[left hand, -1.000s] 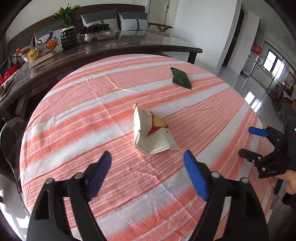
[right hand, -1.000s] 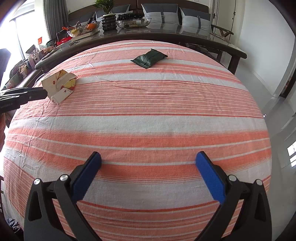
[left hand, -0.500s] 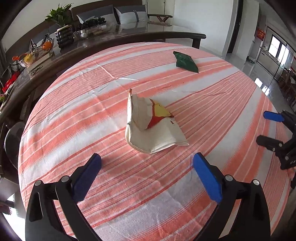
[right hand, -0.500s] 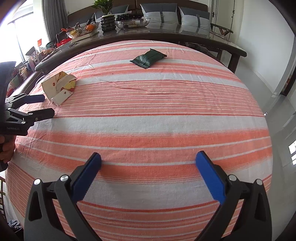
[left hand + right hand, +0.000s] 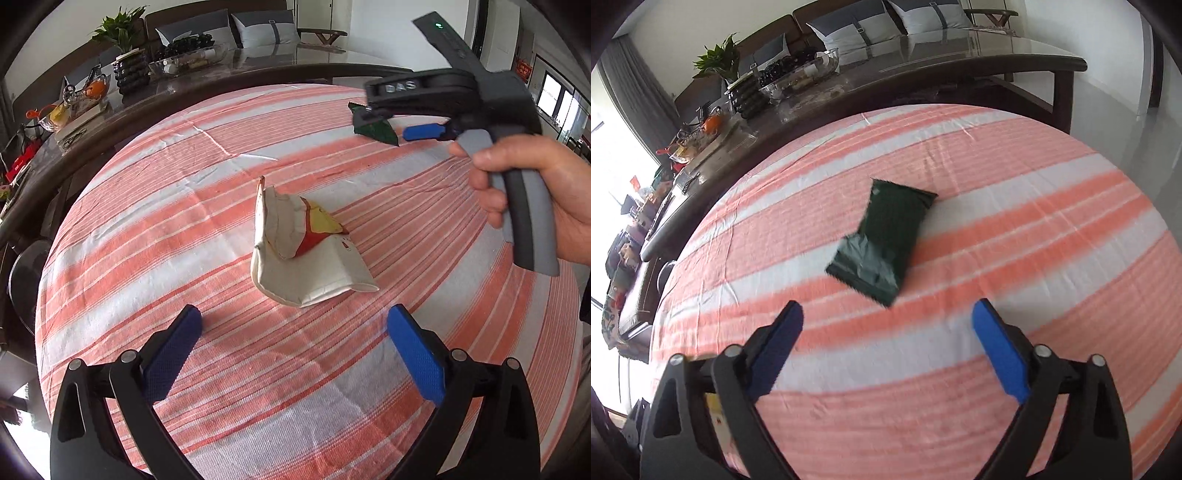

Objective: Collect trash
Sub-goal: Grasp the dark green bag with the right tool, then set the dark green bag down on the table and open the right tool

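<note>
A crumpled white wrapper with a red and yellow print lies mid-table on the orange-striped cloth. My left gripper is open just short of it, nothing between its pads. A dark green packet lies flat further back. My right gripper hovers just before the packet, jaws closing with nothing between them. In the left wrist view a hand holds the right gripper over the green packet, which it partly hides.
Behind the round table runs a long dark table with a potted plant, a glass bowl and fruit dishes. Cushions line a bench at the back. The cloth drops off at the table's right edge.
The right gripper has swung across the table and rolled, so the green packet now lies just ahead of its fingers. The left gripper closed in on the white wrapper, widened, then held still.
</note>
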A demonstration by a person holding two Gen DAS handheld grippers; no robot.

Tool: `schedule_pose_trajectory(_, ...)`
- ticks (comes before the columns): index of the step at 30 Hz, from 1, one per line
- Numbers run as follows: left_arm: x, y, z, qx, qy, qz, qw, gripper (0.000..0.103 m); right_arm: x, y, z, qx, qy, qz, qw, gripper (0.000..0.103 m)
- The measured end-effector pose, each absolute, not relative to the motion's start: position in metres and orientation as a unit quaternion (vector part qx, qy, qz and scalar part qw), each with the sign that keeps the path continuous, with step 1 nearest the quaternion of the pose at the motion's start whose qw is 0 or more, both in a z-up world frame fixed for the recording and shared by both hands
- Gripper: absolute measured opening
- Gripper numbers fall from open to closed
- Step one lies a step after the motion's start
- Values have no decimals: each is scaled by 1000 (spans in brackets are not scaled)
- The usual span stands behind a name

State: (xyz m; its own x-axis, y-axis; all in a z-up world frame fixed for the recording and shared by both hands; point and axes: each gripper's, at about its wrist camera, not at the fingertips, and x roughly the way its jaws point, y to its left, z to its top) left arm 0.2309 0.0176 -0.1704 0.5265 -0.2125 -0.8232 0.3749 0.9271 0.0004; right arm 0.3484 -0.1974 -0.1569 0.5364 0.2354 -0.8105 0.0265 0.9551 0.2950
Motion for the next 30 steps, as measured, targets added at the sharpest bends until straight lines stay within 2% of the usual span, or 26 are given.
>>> schedule_pose_trajectory(4,231,18,-170,88,456,-169,869,99,381,-175,-159,115,476,28,871,79)
schedule_pose_trajectory(5,231,18,-170,88,456,-169,869,99,387,-171,-159,104,476,14,873,75)
schedule_pose_trajectory(6,231,18,-170,88,456,-169,869,99,390,-170,-160,91,474,-1,876,59)
schedule_pose_trajectory(7,231,18,-170,88,456,-169,869,99,391,-171,-161,77,472,-18,878,51)
schedule_pose_trajectory(9,231,18,-171,88,456,-170,869,99,389,-176,-162,68,466,-22,882,43)
schedule_pose_trajectory(14,231,18,-171,88,456,-170,869,99,349,-173,-158,8,462,57,885,42)
schedule_pose_trajectory(22,231,18,-171,88,456,-169,869,99,201,-171,-154,-90,455,145,874,42)
schedule_pose_trajectory(23,231,19,-171,88,456,-169,869,99,186,-173,-155,-93,454,143,874,45)
schedule_pose_trajectory(26,231,19,-171,88,456,-169,869,99,173,-178,-158,-89,444,125,883,74)
schedule_pose_trajectory(28,231,19,-171,88,456,-169,869,99,178,-185,-161,-63,452,122,881,80)
schedule_pose_trajectory(30,231,19,-171,88,456,-170,869,99,188,-192,-165,-38,466,115,877,91)
